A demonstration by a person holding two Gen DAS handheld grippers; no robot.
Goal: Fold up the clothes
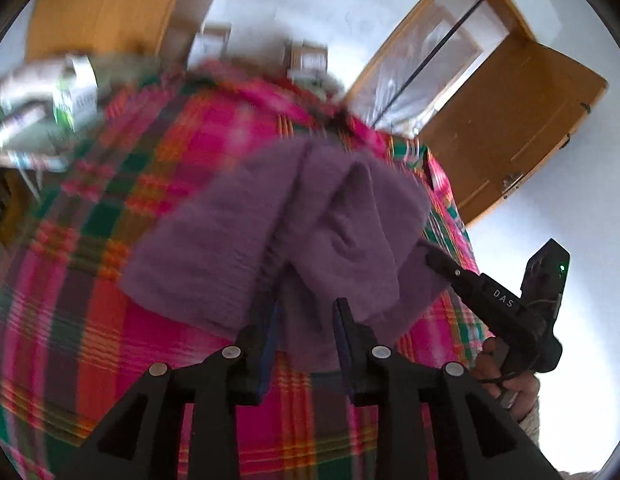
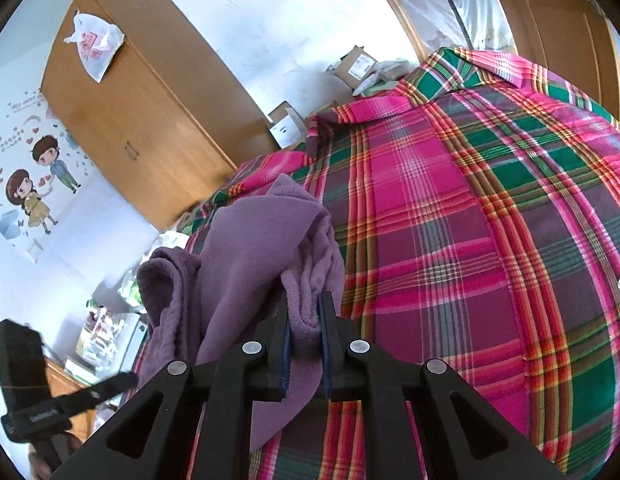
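I'm looking at a purple fleece garment, soft and nappy, bunched into thick rounded folds on a bed covered by a plaid bedspread woven in pink, green, orange and dull purple stripes. I take the bedspread as my landmark: the garment is partly lifted above it, and its lower part drapes down toward the cloth. In my right wrist view the right gripper has its two black fingers with blue pads pressed onto a gathered wad of the fleece, which rises in a peaked fold just beyond the tips. In my left wrist view the left gripper has its fingers standing apart with fleece hanging between them; the blur keeps me from telling whether the pads actually pinch it. The right tool also shows there, reaching in from beyond the bedspread's edge with its tip buried in the garment's side, and a hand wraps its handle below a knitted sleeve cuff. Past the bedspread stand a plain wooden wardrobe, cardboard boxes and a wooden door.
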